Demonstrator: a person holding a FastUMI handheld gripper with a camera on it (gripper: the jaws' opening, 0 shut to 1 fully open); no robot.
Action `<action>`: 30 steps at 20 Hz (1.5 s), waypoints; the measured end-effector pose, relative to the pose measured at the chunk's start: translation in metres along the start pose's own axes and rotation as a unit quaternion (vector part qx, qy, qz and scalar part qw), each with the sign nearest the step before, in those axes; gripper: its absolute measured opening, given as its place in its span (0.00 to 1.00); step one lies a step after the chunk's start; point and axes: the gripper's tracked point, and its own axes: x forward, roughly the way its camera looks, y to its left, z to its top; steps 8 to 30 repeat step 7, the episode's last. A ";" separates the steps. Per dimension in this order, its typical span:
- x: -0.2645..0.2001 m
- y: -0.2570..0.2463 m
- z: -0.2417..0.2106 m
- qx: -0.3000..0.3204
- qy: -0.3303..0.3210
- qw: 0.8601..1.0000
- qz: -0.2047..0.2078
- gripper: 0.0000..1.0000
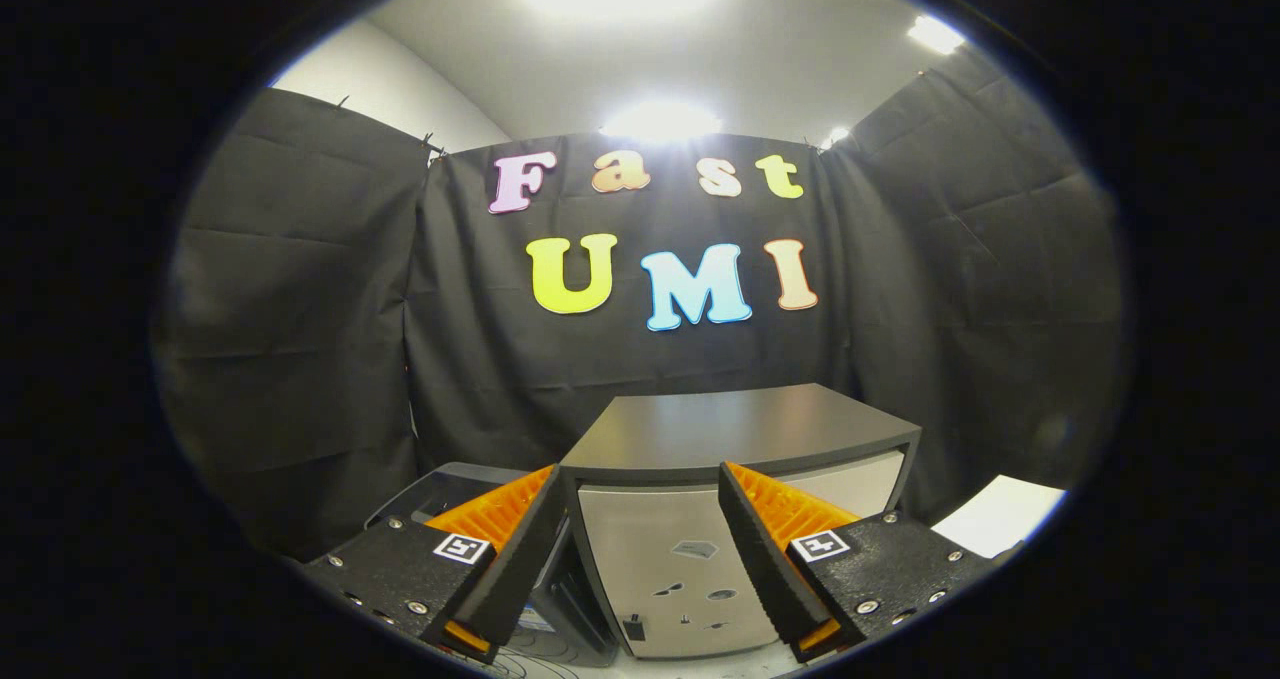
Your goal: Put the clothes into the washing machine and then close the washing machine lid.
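Note:
The washing machine (pixel 670 559) stands just ahead of me, a boxy unit with a pale silver front and a flat dark top (pixel 740 424). My gripper (pixel 638 473) is open, its orange-and-black fingers (pixel 505 519) spread wide with nothing held between them. The machine's front shows in the gap between the fingers, a short way beyond their tips. A dark panel (pixel 585 599) runs along the machine's left side behind the left finger; I cannot tell whether it is the lid.
A dark grey container-like thing (pixel 440 487) sits left of the machine, partly hidden by the left finger. A white flat surface (pixel 1000 514) lies to the right. Black cloth walls close the booth behind and at both sides.

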 end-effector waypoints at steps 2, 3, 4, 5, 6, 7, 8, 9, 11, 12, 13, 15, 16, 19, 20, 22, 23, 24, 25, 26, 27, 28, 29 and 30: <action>-0.003 0.000 -0.002 -0.003 0.001 1.000 0.004 0.94; -0.006 -0.001 -0.005 -0.002 0.002 1.000 0.006 0.94; -0.007 0.000 -0.005 -0.002 0.003 1.000 0.008 0.94; -0.009 -0.001 -0.007 -0.002 0.005 1.000 0.009 0.94; -0.011 0.000 -0.009 -0.002 0.007 1.000 0.011 0.94; -0.012 -0.001 -0.010 0.000 0.007 1.000 0.012 0.94; -0.012 -0.001 -0.010 0.000 0.007 1.000 0.012 0.94; -0.012 -0.001 -0.010 0.000 0.007 1.000 0.012 0.94; -0.012 -0.001 -0.010 0.000 0.007 1.000 0.012 0.94; -0.012 -0.001 -0.010 0.000 0.007 1.000 0.012 0.94; -0.012 -0.001 -0.010 0.000 0.007 1.000 0.012 0.94; -0.012 -0.001 -0.010 0.000 0.007 1.000 0.012 0.94; -0.012 -0.001 -0.010 0.000 0.007 1.000 0.012 0.94; -0.012 -0.001 -0.010 0.000 0.007 1.000 0.012 0.94; -0.012 -0.001 -0.010 0.000 0.007 1.000 0.012 0.94; -0.012 -0.001 -0.010 0.000 0.007 1.000 0.012 0.94; -0.012 -0.001 -0.010 0.000 0.007 1.000 0.012 0.94; -0.012 -0.001 -0.010 0.000 0.007 1.000 0.012 0.94; -0.012 -0.001 -0.010 0.000 0.007 1.000 0.012 0.94; -0.012 -0.001 -0.010 0.000 0.007 1.000 0.012 0.94; -0.012 -0.001 -0.010 0.000 0.007 1.000 0.012 0.94; -0.012 -0.001 -0.010 0.000 0.007 1.000 0.012 0.94; -0.012 -0.001 -0.010 0.000 0.007 1.000 0.012 0.94; -0.012 -0.001 -0.010 0.000 0.007 1.000 0.012 0.94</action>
